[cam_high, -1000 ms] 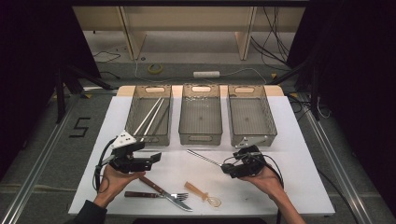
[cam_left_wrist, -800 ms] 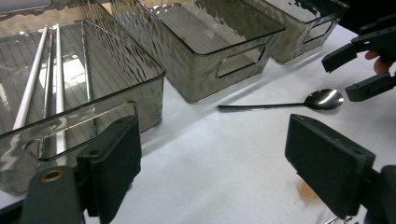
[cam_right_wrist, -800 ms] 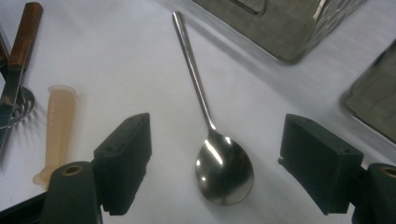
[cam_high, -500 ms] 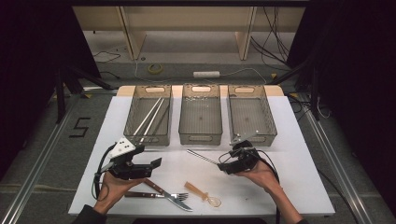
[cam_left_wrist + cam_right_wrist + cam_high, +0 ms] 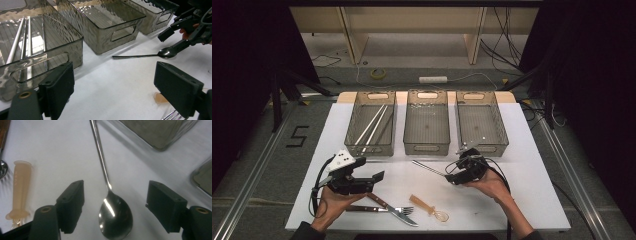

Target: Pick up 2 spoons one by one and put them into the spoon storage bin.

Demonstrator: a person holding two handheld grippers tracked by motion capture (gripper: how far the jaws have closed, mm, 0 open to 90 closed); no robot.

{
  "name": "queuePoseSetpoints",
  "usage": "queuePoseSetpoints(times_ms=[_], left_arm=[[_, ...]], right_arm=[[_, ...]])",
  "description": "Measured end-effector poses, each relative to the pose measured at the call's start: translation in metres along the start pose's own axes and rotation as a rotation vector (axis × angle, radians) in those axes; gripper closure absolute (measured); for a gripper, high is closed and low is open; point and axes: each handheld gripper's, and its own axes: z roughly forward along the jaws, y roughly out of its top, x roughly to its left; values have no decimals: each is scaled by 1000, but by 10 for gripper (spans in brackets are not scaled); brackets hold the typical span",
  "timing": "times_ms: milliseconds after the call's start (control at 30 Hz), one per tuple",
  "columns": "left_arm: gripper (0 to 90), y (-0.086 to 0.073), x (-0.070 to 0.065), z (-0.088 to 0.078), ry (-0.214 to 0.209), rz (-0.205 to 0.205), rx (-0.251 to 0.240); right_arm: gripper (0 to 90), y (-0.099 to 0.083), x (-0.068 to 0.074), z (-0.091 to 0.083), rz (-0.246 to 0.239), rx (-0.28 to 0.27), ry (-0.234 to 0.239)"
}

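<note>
A metal spoon (image 5: 115,213) lies on the white table (image 5: 522,200), its handle (image 5: 428,168) pointing to the far left. My right gripper (image 5: 117,205) straddles the bowl. Its jaws have just been closing and stand apart from the bowl on both sides. The left gripper view shows the same spoon (image 5: 140,55) at that right gripper (image 5: 173,40). My left gripper (image 5: 377,181) hovers open over bare table at the front left, nothing between its jaws (image 5: 117,90).
Three clear trays stand in a row at the back: the left tray (image 5: 373,150) holds chopsticks (image 5: 372,125), while the middle tray (image 5: 427,147) and right tray (image 5: 502,140) look bare. Near the front edge lie a fork (image 5: 399,212), a knife (image 5: 362,208) and an amber plastic spoon (image 5: 427,206).
My left gripper has sunk slightly toward the front edge. My right gripper has shifted a touch to the left over the spoon's bowl.
</note>
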Motion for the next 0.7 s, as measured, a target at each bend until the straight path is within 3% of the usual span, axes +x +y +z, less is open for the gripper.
queuePoseSetpoints(times_ms=[700], left_arm=[[163, -3, -10, -2, -13, 49, 18]], right_arm=[[475, 1, -5, 14, 5, 105, 9]])
